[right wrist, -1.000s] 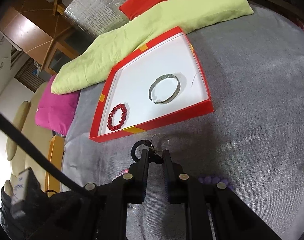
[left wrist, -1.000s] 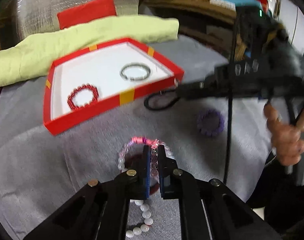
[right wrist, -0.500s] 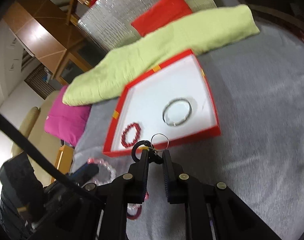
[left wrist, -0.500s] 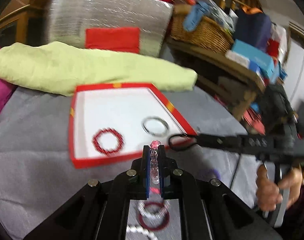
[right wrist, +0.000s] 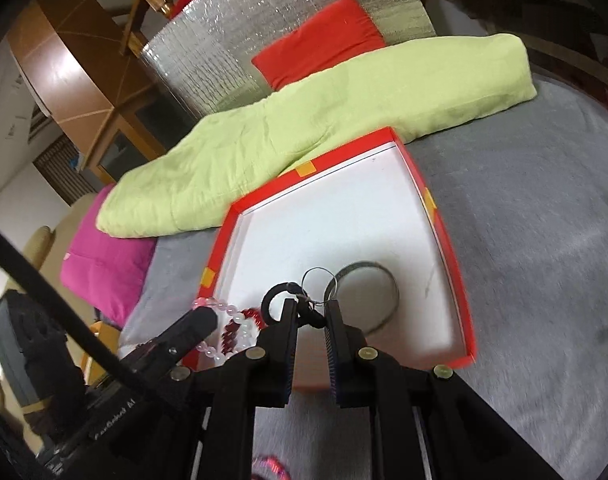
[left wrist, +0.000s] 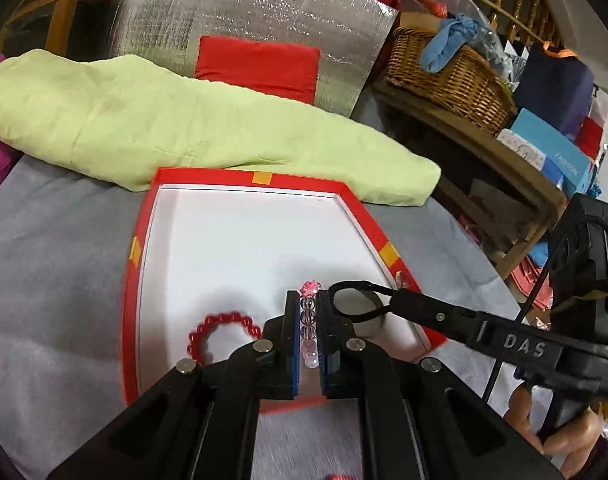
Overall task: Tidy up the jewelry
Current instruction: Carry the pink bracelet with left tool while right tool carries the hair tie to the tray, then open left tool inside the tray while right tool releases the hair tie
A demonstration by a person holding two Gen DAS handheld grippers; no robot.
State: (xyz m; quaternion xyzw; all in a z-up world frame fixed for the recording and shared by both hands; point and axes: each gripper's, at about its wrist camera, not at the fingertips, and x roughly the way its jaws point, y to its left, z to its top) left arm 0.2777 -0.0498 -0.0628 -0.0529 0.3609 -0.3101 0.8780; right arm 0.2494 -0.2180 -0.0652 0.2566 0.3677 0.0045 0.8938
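Red box [left wrist: 132,300]: my landmark; cardboard tray with a white floor, lying on a grey cloth surface, near wall closest to both grippers.
Left gripper [left wrist: 308,330]: I have it pinching the pink bead bracelet [left wrist: 308,320], which stands edge-on between the pads, above the box's near part.
Right gripper [right wrist: 309,322]: I have it nipping a black cord loop [right wrist: 278,300] with a thin wire ring [right wrist: 319,282] hanging off it, also above the box's near part.
Already inside the box: dark red bead bracelet [left wrist: 220,332] at its near left, silver bangle [right wrist: 363,300] at its near right.
Handling, bead bracelet: I judge it light and floppy, beads hard and slick; best held across two or three beads, as now. It should collapse flat on release.
Handling, cord and ring: very light, limp cord; the ring swings freely, so I would lower it gently.
Hard to make out: the bracelet's lower loop hides behind my left gripper. How cord and ring join is too small to tell. Something pink below the box's near wall is cut off at the edge of both views.
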